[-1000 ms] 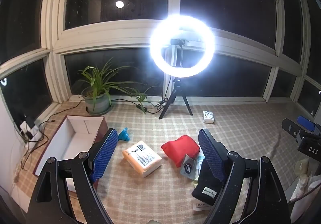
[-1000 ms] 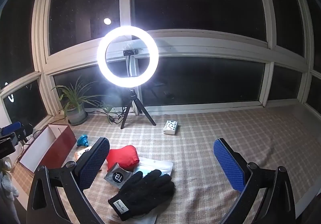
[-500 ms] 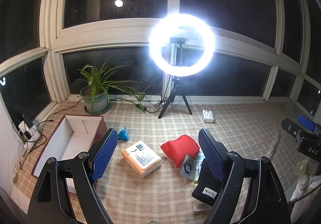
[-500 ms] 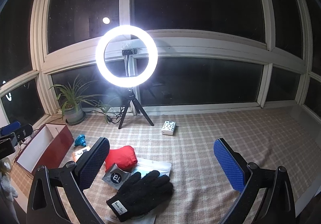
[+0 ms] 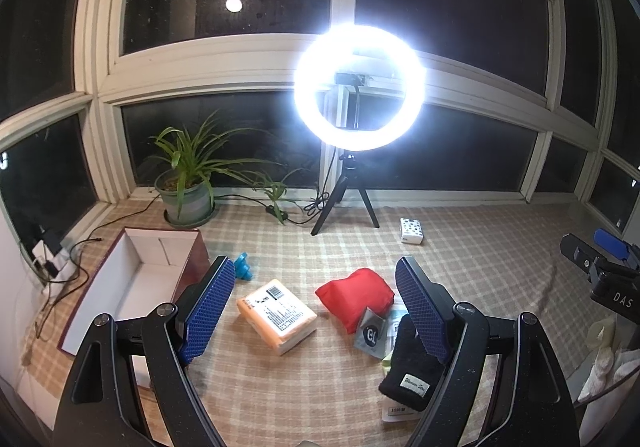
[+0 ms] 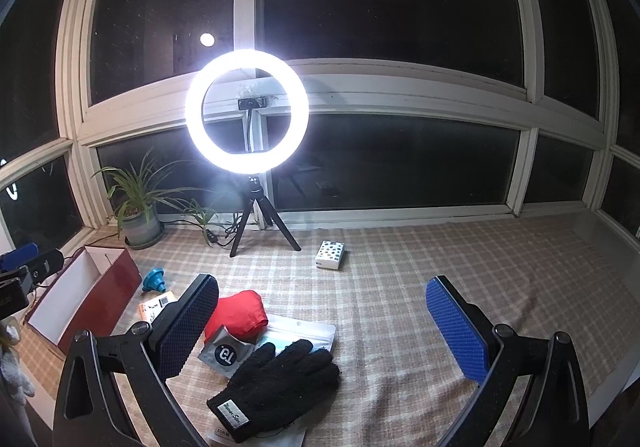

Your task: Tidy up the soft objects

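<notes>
A red cloth bundle (image 5: 356, 297) (image 6: 238, 313) lies on the checked mat beside a grey sachet (image 5: 370, 335) (image 6: 224, 353). A black knit glove (image 6: 276, 387) (image 5: 408, 371) rests on clear plastic bags (image 6: 304, 333). An orange packet (image 5: 276, 315) (image 6: 154, 305) lies left of the red bundle. An open box (image 5: 132, 287) (image 6: 86, 301), red outside and white inside, stands at the left. My left gripper (image 5: 314, 311) hovers open above the orange packet and red bundle. Open as well, my right gripper (image 6: 322, 327) hangs above the glove and bags, holding nothing.
A lit ring light on a tripod (image 5: 358, 95) (image 6: 246, 111) stands at the window. A potted plant (image 5: 186, 187) and cables (image 5: 60, 267) sit at the back left. A blue plastic piece (image 5: 242, 267) and a small dotted white box (image 5: 411, 230) (image 6: 330, 255) lie on the mat.
Both views shifted only slightly; the objects on the mat have not moved and both grippers stay open.
</notes>
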Available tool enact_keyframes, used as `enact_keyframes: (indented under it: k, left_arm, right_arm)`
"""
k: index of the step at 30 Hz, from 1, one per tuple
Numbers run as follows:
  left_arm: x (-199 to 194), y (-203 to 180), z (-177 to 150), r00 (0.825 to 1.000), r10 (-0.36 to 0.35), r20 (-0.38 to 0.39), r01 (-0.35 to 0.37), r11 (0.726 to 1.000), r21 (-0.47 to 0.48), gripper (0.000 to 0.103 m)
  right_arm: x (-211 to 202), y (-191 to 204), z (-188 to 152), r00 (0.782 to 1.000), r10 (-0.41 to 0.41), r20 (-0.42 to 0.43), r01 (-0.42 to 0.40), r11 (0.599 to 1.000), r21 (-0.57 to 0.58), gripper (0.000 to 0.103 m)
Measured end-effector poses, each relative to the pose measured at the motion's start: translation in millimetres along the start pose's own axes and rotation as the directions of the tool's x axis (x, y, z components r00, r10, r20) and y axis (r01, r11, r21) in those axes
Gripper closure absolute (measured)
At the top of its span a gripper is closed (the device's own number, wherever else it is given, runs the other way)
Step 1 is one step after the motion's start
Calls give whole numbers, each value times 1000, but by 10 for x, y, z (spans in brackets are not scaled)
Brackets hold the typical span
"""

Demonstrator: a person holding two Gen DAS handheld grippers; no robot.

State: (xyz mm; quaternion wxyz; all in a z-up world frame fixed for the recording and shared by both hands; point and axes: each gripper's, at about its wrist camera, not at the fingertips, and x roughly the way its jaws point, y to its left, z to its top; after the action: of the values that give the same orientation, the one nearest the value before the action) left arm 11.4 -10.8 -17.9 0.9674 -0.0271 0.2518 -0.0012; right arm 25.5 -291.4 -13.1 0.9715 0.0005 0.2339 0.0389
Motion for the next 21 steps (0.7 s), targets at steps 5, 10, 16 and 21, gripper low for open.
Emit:
enact_keyframes:
  k: [5,10,16,21]
  left_arm:
    - [-20,21,17,1000,-4,1,4,1000,-4,20]
    - [-18,21,22,1000,-2,0,2,1000,-4,20]
    - [-19,23,20,1000,-3,1,3,1000,-5,20]
    - [-38,26,29,1000,-4,-3,4,1000,-7,20]
  right_arm:
    - [-3,-11,-3,1000,-2,1,2,1000,0,0]
    - [-6,-12,-6,1000,-2,2,2,1000,-1,0]
    - [-4,-8,-1,1000,-3,1,3,1000,-2,0]
    - [10,-35,-14,1000,3,-10,-3,1000,10,0]
